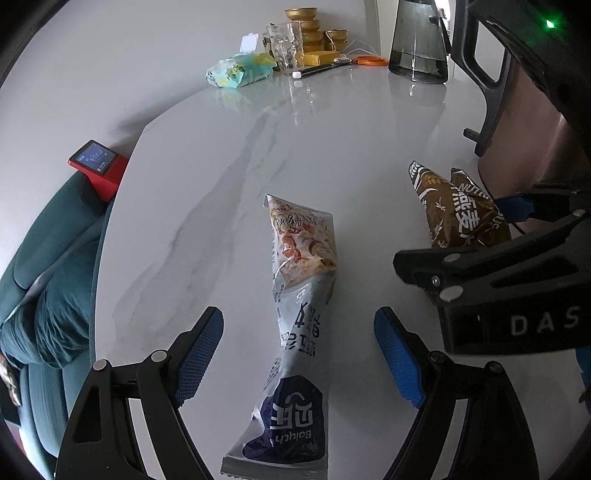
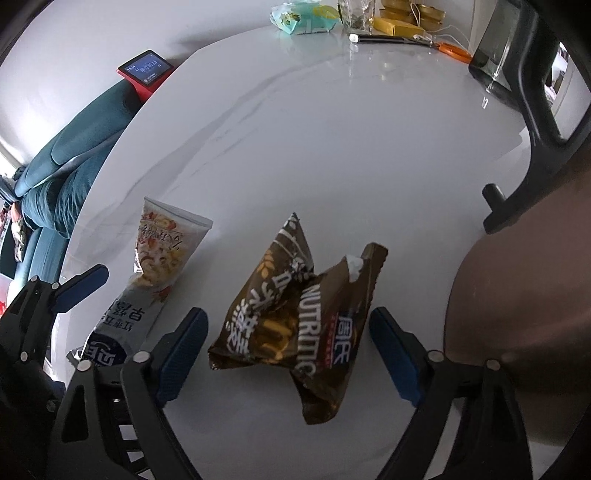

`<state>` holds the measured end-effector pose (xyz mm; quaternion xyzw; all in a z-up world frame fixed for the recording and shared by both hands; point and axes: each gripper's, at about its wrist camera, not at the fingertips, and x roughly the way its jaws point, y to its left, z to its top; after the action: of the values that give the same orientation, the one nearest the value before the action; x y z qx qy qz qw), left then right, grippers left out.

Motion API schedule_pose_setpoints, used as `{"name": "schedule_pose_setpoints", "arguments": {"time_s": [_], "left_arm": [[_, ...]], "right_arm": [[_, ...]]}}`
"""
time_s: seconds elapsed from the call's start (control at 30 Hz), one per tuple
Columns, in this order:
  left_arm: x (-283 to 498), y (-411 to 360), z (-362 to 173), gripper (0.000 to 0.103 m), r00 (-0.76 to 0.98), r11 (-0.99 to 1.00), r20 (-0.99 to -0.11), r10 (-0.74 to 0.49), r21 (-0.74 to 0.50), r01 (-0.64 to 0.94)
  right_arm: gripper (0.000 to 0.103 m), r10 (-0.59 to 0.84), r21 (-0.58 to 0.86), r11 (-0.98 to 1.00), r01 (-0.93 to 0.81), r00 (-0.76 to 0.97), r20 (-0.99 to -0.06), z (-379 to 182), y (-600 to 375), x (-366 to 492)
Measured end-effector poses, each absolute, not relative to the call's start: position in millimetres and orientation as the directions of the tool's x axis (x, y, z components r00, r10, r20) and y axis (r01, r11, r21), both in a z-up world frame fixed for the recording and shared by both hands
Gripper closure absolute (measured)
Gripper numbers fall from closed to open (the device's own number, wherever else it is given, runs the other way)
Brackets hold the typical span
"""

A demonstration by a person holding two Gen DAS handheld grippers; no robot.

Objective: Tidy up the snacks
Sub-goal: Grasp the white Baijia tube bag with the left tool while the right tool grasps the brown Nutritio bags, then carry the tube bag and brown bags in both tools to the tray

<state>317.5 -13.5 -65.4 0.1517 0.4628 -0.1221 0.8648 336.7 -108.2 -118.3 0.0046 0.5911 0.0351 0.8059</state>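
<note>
A long white and navy snack bag (image 1: 299, 325) lies on the white marble table (image 1: 229, 177), between the fingers of my left gripper (image 1: 299, 354), which is open around it without touching. It also shows in the right wrist view (image 2: 147, 273). A crumpled brown snack bag (image 2: 295, 317) lies between the fingers of my right gripper (image 2: 288, 350), also open. The brown bag shows at the right of the left wrist view (image 1: 458, 210), with the right gripper's body (image 1: 509, 291) beside it.
At the table's far end stand a glass pitcher (image 1: 419, 40), a drinking glass (image 1: 286, 42), gold bowls (image 1: 306, 26), a teal wipes pack (image 1: 236, 72), orange scissors (image 1: 369, 61). A rose-coloured pot (image 1: 532, 129) with a black handle stands at the right. A red device (image 1: 98, 168) and teal sofa (image 1: 44, 266) lie left.
</note>
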Motion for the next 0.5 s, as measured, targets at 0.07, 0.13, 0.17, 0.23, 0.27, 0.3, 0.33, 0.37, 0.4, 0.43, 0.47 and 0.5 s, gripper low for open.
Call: {"name": "schedule_pose_setpoints", "arguments": {"time_s": [0.07,0.13,0.17,0.23,0.27,0.3,0.33,0.37,0.4,0.43,0.47,0.5], "left_arm": [[318.0,-13.6,-65.2,0.028,0.539,0.926,-0.839,-0.079,0.139,0.351],[319.3,-12.4,-65.2,0.034,0.527,0.930,-0.844,-0.101,0.108,0.351],[319.8,-12.6,-65.4,0.040,0.523,0.931,-0.846,-0.109,0.097,0.351],[321.0,-11.6,-64.7,0.052,0.512,0.933,-0.849,-0.131,0.068,0.352],[321.6,-11.0,-64.6,0.059,0.509,0.935,-0.850,-0.139,0.056,0.350],[322.3,-10.3,-64.4,0.068,0.507,0.937,-0.850,-0.144,0.047,0.345],[322.9,-9.4,-64.2,0.072,0.507,0.939,-0.850,-0.147,0.040,0.341],[323.9,-8.2,-63.9,0.078,0.508,0.942,-0.849,-0.146,0.038,0.333],[325.2,-6.4,-64.0,0.080,0.509,0.944,-0.848,-0.147,0.032,0.327],[325.4,-5.4,-64.2,0.080,0.508,0.945,-0.848,-0.152,0.025,0.325],[325.5,-4.8,-64.5,0.081,0.508,0.946,-0.847,-0.158,0.018,0.324],[324.7,-4.4,-64.6,0.082,0.510,0.947,-0.845,-0.160,0.015,0.322]], "right_arm": [[0.011,0.065,0.049,0.997,-0.060,0.307,-0.950,-118.0,-107.1,339.0],[0.019,0.076,0.060,0.996,-0.058,0.317,-0.945,-116.9,-108.4,340.3],[0.022,0.081,0.067,0.996,-0.057,0.321,-0.943,-116.5,-109.7,340.8],[0.025,0.087,0.070,0.996,-0.063,0.326,-0.941,-115.8,-111.2,340.3],[0.027,0.085,0.066,0.995,-0.069,0.328,-0.941,-115.5,-111.0,340.2],[0.028,0.084,0.063,0.995,-0.074,0.330,-0.940,-115.3,-110.6,340.2],[0.029,0.084,0.060,0.995,-0.080,0.332,-0.940,-115.0,-109.9,340.1],[0.031,0.086,0.061,0.994,-0.085,0.333,-0.939,-114.8,-109.3,339.9],[0.033,0.089,0.062,0.994,-0.090,0.334,-0.938,-114.5,-108.8,339.8],[0.038,0.091,0.062,0.993,-0.097,0.336,-0.938,-114.1,-107.4,340.2],[0.039,0.094,0.062,0.993,-0.105,0.337,-0.937,-114.0,-106.1,340.4],[0.040,0.097,0.063,0.992,-0.111,0.337,-0.937,-113.9,-105.1,340.4]]}}
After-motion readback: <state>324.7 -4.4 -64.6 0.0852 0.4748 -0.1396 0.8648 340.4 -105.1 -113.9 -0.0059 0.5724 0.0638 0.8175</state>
